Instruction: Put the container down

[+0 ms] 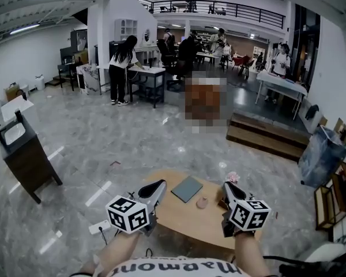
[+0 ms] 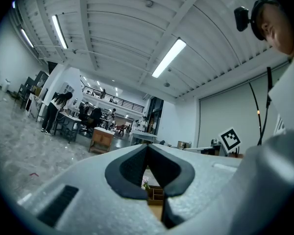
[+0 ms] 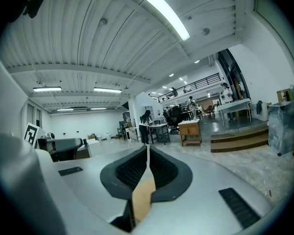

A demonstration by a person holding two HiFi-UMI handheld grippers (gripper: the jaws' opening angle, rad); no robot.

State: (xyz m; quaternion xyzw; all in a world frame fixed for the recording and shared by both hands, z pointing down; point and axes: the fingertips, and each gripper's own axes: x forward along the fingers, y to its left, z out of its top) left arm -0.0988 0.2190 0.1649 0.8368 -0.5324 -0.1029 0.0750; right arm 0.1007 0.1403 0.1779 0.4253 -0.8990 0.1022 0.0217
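1. Fingers on the left gripper (image 1: 160,185) meet at the tips and hold nothing. Lower down, its own view shows only tabletop through the gap between the dark pads.
2. The right gripper (image 1: 228,185) is likewise pressed together and empty, with a thin slit of pale wood visible between its ribbed black pads.
3. We take the small brown wooden box (image 2: 155,195) for the container. It stands upright on the round pale wooden table (image 1: 181,219), already set down and touched by neither gripper. The pale pink flowers (image 1: 232,178) rise at its edge.
4. The box lies just beside the right gripper's fingers, on their inner side, so we judge the right hand much the nearer. The left gripper is well apart across the table and points roughly toward the box. Between the two grippers lie a flat grey-green rectangular slab (image 1: 187,188) and a small round pinkish dish (image 1: 202,202). We cannot tell the box's long axis from these views.
5. The box looks rigid and open-topped, with straight walls and inner dividers. The tabletop is smooth and matt. The gripper shells are pale grey moulded plastic, and each carries a white cube with black square markers. The floor below is glossy grey veined tile.
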